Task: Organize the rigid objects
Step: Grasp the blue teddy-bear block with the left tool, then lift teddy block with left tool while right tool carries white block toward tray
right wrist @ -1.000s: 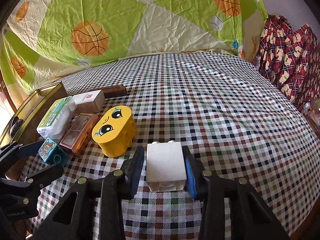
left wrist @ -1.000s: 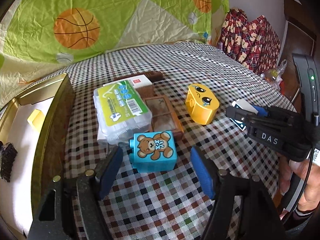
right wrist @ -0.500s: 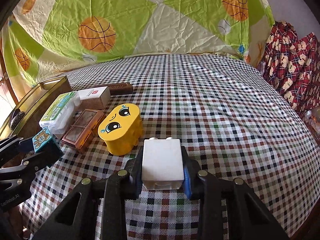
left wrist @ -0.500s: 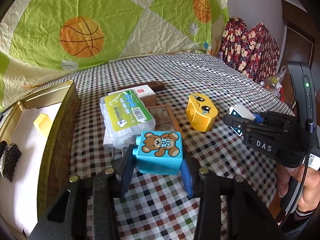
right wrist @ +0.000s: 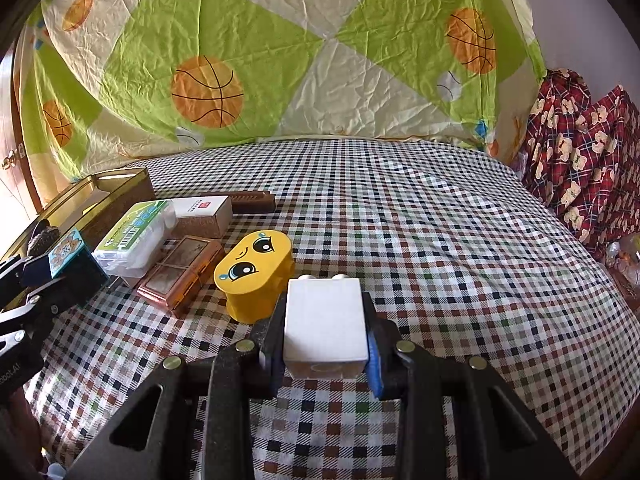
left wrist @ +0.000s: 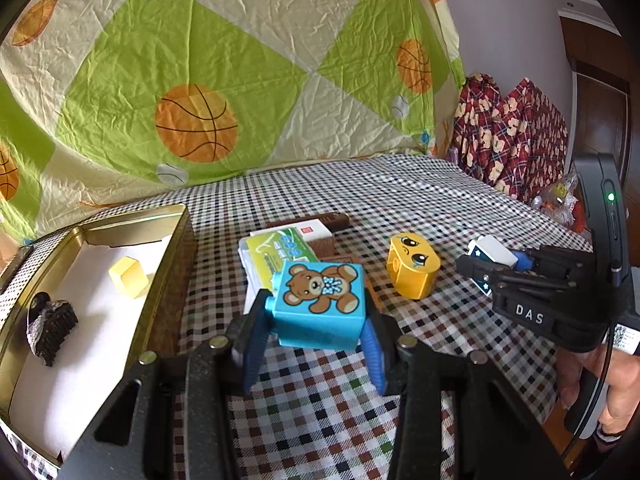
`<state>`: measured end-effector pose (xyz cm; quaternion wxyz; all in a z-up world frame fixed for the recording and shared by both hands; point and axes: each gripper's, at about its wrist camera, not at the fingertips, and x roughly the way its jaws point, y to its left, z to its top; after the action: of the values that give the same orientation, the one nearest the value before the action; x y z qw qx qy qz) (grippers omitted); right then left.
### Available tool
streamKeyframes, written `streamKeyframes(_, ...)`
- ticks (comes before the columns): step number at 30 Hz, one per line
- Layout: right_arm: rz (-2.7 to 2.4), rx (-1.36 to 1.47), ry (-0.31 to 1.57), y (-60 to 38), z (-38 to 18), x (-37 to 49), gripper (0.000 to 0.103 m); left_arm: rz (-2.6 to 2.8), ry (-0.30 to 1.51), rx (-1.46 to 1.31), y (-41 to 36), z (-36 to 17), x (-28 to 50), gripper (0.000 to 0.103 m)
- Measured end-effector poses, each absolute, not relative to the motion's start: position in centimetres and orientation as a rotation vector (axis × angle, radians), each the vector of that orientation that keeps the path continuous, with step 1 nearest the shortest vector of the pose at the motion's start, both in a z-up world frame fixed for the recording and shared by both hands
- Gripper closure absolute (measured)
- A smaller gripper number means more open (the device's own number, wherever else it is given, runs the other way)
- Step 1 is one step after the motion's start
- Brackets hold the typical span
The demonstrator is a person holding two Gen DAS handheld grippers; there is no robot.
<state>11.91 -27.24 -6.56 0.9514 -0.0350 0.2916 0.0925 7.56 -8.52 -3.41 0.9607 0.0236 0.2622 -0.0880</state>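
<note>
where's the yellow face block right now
The yellow face block sits on the checked cloth, right of the brown case, just beyond the right gripper.

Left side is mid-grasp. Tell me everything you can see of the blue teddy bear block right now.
The blue teddy bear block is a glossy turquoise plastic cube with a brown cartoon bear wearing a bow printed on its upward face and a round stud on its left side. It sits slightly tilted, clamped between the blue pads of the left hand-held gripper, apparently lifted off the checkered tablecloth. It hangs in front of the green-labelled box, right of the gold tin.
</note>
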Motion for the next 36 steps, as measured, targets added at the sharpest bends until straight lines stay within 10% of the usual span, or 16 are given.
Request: streamKeyframes(36,0.207,-0.063,0.397,-27.8,-5.8,9.3,0.07,-0.113,0.38,-0.006,-6.9,-2.6,5.3,0.062)
